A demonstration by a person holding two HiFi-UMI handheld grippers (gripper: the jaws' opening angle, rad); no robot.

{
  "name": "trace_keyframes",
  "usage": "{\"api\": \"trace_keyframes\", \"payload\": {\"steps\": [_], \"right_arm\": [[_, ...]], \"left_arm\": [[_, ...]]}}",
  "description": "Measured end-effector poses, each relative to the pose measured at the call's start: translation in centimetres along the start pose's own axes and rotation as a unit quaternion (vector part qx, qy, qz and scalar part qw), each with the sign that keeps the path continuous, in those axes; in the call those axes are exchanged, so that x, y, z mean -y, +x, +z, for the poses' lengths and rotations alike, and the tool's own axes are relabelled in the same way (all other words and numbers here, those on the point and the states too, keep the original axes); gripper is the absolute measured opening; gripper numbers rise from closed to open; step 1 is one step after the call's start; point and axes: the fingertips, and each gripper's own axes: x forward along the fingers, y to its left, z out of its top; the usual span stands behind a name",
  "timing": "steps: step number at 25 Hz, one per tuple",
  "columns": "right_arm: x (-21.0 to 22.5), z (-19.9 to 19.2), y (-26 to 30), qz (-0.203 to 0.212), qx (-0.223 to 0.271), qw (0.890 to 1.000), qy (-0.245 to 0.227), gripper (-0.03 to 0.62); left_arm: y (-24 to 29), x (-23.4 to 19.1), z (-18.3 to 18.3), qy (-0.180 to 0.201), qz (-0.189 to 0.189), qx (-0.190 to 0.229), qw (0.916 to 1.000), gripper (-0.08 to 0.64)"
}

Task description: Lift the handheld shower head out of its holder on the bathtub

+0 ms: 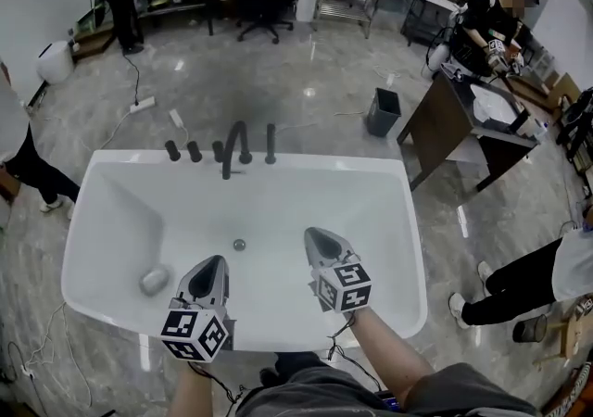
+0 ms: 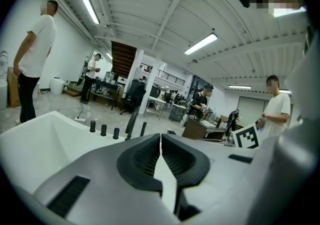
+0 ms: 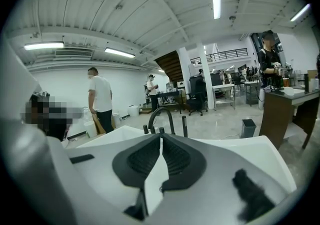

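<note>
The white bathtub (image 1: pixel 111 170) fills the middle of the head view. On its far rim stand three black knobs (image 1: pixel 195 152), a curved black faucet (image 1: pixel 237 141) and the slim black handheld shower head (image 1: pixel 271 144), upright in its holder. My left gripper (image 1: pixel 219 260) and right gripper (image 1: pixel 312 233) hover over the near half of the tub, well short of the fittings. Both are shut with nothing between the jaws. The left gripper view shows the left gripper (image 2: pixel 160 136) with the shower head (image 2: pixel 143 128) far ahead. Past the right gripper (image 3: pixel 161 136), the shower head (image 3: pixel 184 125) stands right of the faucet (image 3: pixel 161 116).
A grey lump (image 1: pixel 154 280) lies in the tub's near left corner, and the drain (image 1: pixel 239 245) sits mid-floor. A dark bin (image 1: pixel 382 112) and a brown desk (image 1: pixel 445 123) stand beyond the tub's right end. People stand at the left, the right (image 1: pixel 519 285) and the far end.
</note>
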Motion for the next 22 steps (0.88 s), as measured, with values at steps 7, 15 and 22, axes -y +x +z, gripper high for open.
{"api": "trace_keyframes", "payload": {"steps": [7,15,22], "right_arm": [[3.6,1.4,5.2,-0.012,-0.006,1.0,0.003,0.028],[7.7,2.0,11.6,-0.021,-0.014,0.999,0.023,0.028],[9.4,1.9,17.3,-0.017,-0.019,0.999,0.021,0.029]], "left_arm": [[5.8,-2.2,1.5,0.005,-0.002,-0.011,0.9999,0.021],[12.1,-5.4,2.8,0.003,0.008,-0.018,0.9998,0.021],[16.7,-8.5,3.1,0.003,0.016,-0.029,0.9995,0.021]]}}
